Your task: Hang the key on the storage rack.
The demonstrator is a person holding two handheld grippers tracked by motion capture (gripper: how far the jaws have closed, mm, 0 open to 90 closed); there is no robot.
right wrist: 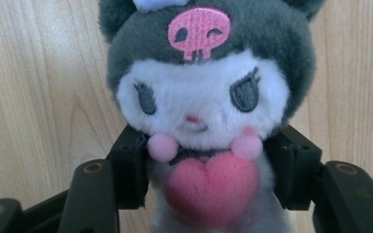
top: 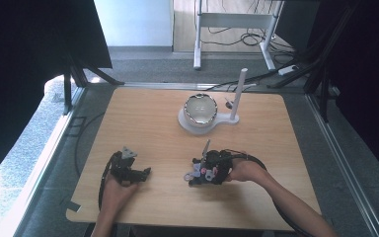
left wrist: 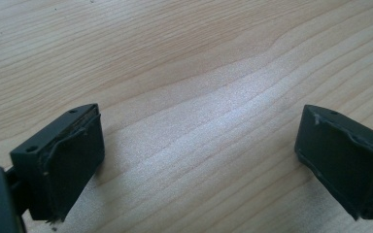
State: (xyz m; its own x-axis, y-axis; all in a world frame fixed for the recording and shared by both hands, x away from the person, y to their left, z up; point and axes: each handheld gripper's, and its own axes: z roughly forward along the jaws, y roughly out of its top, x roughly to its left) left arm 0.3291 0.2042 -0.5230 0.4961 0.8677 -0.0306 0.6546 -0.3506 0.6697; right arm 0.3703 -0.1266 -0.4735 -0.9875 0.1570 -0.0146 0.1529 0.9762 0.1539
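A small plush doll (right wrist: 204, 92) with a dark grey hood, a pink skull badge, a white face and a pink heart on its chest sits between the jaws of my right gripper (right wrist: 209, 170). Both pads press on its body just under the head. In the high view the doll (top: 193, 174) lies low over the wooden table (top: 153, 118), right of centre near the front, at the tip of my right gripper (top: 200, 173). My left gripper (top: 145, 173) rests at the front left; its jaws (left wrist: 199, 155) stand wide apart over bare wood with nothing between them.
A shiny round bowl (top: 201, 108) sits on a white base at the back middle of the table, with a white upright post (top: 238, 94) on the same base to its right. Black cables trail from both grippers toward the front edge.
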